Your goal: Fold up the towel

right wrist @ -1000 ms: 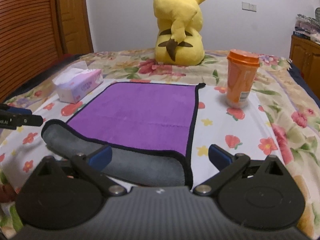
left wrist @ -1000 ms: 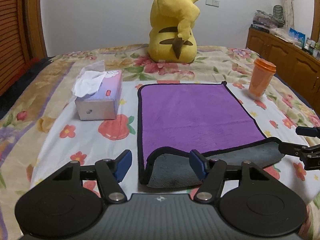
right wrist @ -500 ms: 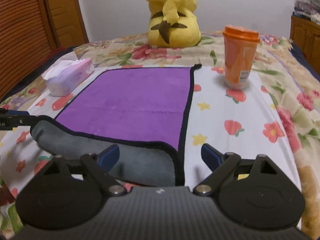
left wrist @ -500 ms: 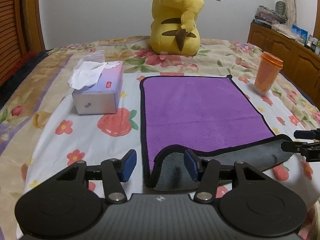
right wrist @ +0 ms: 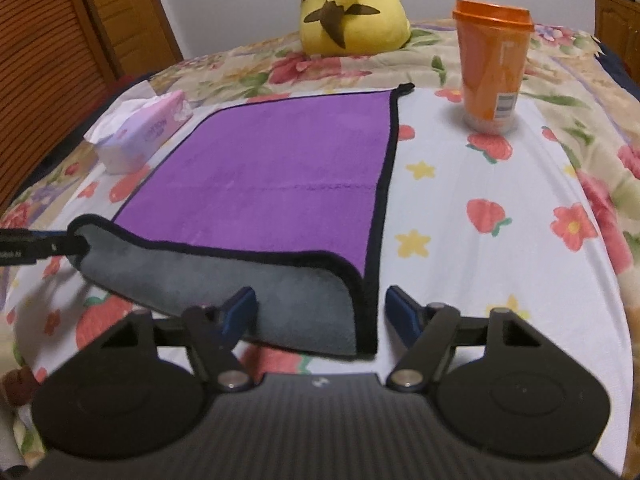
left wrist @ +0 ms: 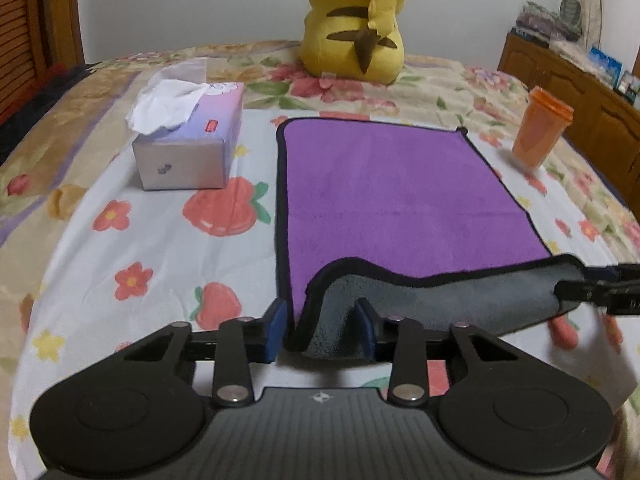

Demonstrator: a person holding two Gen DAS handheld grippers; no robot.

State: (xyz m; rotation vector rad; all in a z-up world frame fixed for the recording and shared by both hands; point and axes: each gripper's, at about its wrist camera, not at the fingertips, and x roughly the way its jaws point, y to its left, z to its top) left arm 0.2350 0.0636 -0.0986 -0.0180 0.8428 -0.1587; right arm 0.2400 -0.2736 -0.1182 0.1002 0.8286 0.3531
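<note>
**Q:** Where did the towel (left wrist: 392,188) lie when you paused?

**A:** It lay spread on the bed (left wrist: 140,240), purple face up, on your side of the yellow plush toy (left wrist: 356,20); its far hem sat near the toy and flat; the hem farthest from the toy was curled up and over, showing the grey underside.

**Q:** And your tools?

**A:** You had both at that curled hem, one at each corner; neither arm was nearer, since the hem ran straight across from one to the other. Your left tool (left wrist: 321,328) had its pads drawn in close around a bunched ridge of the corner; one pad touched the cloth, the other stood just beside the black binding; I could not tell whether it was truly clenched. Your right tool (right wrist: 320,308) was released, its fingers wide apart and straddling the other corner without pressing it.

**Q:** What did the next move turn on?

**A:** By my judgement, on that hem staying square to the line toward the toy; the fold would carry it away from you, toward the toy, onto the flat half; the faint crease across the middle suggested where it should turn. You needed both corners pinched first; with the right one loose, a lift would likely have dragged the hem askew.
</note>
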